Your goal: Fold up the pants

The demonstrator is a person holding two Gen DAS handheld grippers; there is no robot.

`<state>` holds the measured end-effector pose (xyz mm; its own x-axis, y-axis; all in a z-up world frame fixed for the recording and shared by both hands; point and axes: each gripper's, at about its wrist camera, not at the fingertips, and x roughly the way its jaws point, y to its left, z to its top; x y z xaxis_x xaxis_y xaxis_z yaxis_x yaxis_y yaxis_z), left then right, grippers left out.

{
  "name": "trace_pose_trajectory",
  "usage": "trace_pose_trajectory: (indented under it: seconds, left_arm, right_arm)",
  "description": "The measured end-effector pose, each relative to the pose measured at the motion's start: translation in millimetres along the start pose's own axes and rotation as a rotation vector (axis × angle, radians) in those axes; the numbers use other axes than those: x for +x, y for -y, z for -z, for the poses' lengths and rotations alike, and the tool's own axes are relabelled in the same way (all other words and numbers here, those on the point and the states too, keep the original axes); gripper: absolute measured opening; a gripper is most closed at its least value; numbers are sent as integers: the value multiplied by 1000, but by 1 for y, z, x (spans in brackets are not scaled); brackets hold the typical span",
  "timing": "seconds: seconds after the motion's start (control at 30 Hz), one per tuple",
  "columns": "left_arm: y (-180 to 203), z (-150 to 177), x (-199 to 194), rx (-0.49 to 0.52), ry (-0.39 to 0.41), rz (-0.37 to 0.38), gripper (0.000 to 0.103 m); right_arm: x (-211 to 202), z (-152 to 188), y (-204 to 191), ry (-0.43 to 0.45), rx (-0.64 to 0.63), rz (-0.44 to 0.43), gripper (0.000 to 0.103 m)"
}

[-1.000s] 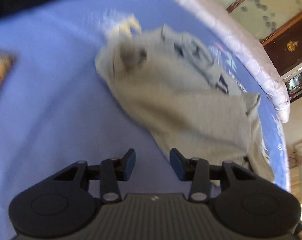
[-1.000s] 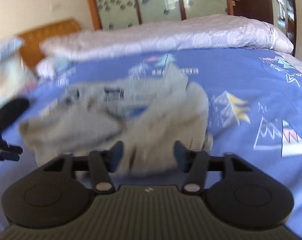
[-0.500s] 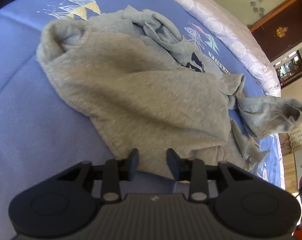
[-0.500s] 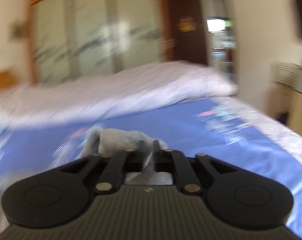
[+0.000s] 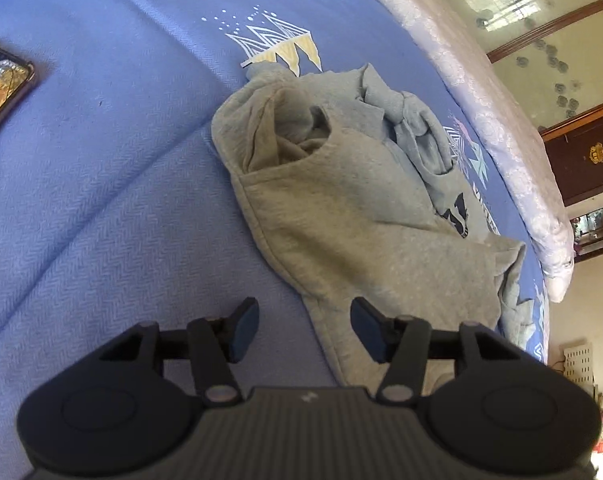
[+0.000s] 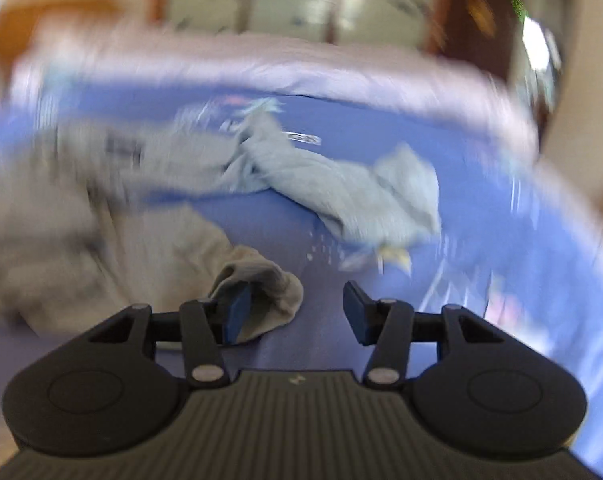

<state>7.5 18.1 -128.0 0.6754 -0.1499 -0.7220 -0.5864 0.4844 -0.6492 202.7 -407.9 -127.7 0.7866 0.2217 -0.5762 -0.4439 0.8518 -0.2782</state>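
Note:
Grey sweatpants [image 5: 353, 208] lie crumpled on the blue bedspread [image 5: 101, 200], with an open end bunched up at the far left. My left gripper [image 5: 305, 328] is open just above the near edge of the pants, its right finger over the cloth. In the blurred right wrist view the pants [image 6: 341, 192] are spread across the bed with one leg stretched right. My right gripper [image 6: 293, 312] is open, and a grey cuff [image 6: 261, 280] lies over its left fingertip.
A phone [image 5: 1, 92] lies on the bedspread at the far left. A pale quilt [image 5: 481, 92] is rolled along the bed's far side. Wooden cabinets with glass panels [image 5: 541, 28] stand behind it. The bedspread [image 6: 481, 240] extends to the right.
My right gripper has opened and let go of the pant leg, which now lies on the bed. My left gripper has opened wider and drawn back a little.

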Motion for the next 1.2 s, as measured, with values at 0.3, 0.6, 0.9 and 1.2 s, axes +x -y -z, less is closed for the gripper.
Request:
trace_pose_trajectory:
  seconds: [0.3, 0.6, 0.9, 1.2]
  left_arm:
    - [-23, -41, -5, -7, 100, -104, 70]
    - [11, -50, 39, 231, 87, -228, 48]
    - [4, -40, -30, 37, 79, -7, 11]
    - [10, 44, -75, 194, 44, -4, 13]
  right_arm:
    - [33, -24, 8, -47, 7, -81, 10]
    - [-47, 5, 163, 71, 900, -136, 9]
    - [-129, 46, 219, 182, 1188, -34, 9]
    - [-179, 106, 253, 265, 1278, 137, 10]
